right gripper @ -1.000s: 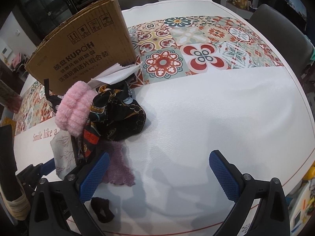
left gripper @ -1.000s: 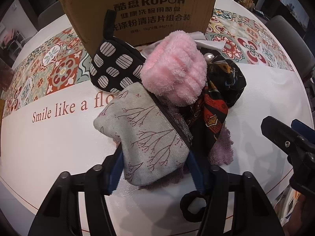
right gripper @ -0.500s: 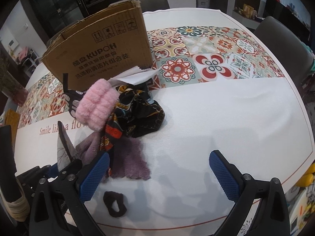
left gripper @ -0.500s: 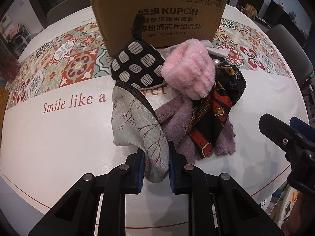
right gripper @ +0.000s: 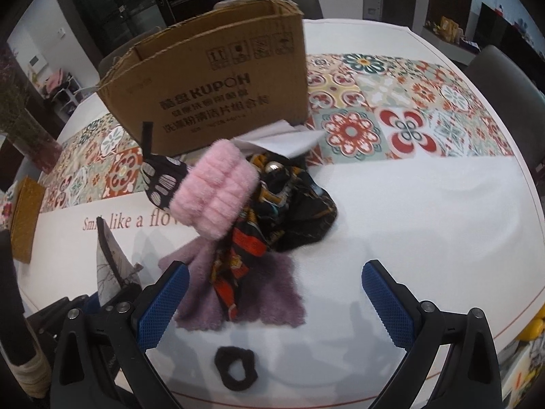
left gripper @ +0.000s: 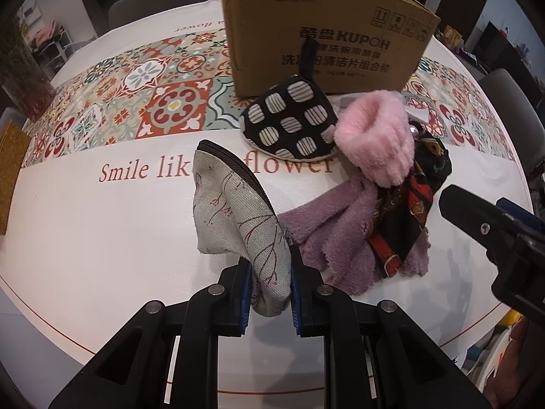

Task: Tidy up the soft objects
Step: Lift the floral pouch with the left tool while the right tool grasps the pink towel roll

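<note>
L fingers pinch woven linen pouch, beside fluffy purple towel.

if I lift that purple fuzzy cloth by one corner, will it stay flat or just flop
Probably flop: the purple cloth lies rumpled and follows the table, so it looks limp. It seems light, being thin with frayed edges. The patterned scarf and pink fluffy piece lie over it, so lifting may drag them along.

Grey zip pouch printed with maroon branches; black pouch with striped white dots; pink fluffy scrunchie; mauve towel; black-red-gold patterned scarf; black hair tie; brown cardboard box.
</note>
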Tool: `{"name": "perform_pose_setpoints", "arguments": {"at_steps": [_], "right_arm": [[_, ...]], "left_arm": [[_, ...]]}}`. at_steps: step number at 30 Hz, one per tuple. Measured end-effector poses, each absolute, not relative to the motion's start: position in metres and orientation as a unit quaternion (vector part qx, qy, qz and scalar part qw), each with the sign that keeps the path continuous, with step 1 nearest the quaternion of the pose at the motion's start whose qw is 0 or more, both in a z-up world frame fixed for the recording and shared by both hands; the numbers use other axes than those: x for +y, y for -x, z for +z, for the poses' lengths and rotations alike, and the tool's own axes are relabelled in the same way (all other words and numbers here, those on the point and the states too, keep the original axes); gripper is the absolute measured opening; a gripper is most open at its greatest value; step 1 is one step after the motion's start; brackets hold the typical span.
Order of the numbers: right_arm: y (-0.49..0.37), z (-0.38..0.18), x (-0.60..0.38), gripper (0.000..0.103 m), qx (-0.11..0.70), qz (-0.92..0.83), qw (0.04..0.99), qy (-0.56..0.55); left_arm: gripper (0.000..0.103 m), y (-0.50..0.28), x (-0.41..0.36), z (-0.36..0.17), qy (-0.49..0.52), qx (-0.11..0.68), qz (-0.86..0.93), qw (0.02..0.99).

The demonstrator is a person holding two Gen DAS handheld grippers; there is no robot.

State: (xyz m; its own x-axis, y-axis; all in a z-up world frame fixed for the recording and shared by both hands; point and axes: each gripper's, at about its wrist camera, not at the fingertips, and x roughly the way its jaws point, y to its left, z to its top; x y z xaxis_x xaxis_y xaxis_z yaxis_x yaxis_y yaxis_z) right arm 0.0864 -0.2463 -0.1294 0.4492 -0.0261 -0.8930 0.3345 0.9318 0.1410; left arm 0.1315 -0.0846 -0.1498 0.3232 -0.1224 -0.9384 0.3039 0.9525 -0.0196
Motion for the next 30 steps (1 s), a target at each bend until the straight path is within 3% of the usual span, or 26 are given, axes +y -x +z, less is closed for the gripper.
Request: {"name": "perform_pose_setpoints", "arguments": {"at_steps": [26,30], "right_arm": [[-0.172,-0.133,-0.185,0.101,0.538,-0.088,0.836,-0.068],[-0.183,-0.145,-0.183,0.097,0.549,-0.095,0.829,-0.057]], "left_arm": [[0.020,-0.197,-0.029,-0.152,-0.019,0.572,-0.088,0.816],[0.020,-0.204,-0.030,-0.161,-0.017,0.580,-0.091,0.810]]}}
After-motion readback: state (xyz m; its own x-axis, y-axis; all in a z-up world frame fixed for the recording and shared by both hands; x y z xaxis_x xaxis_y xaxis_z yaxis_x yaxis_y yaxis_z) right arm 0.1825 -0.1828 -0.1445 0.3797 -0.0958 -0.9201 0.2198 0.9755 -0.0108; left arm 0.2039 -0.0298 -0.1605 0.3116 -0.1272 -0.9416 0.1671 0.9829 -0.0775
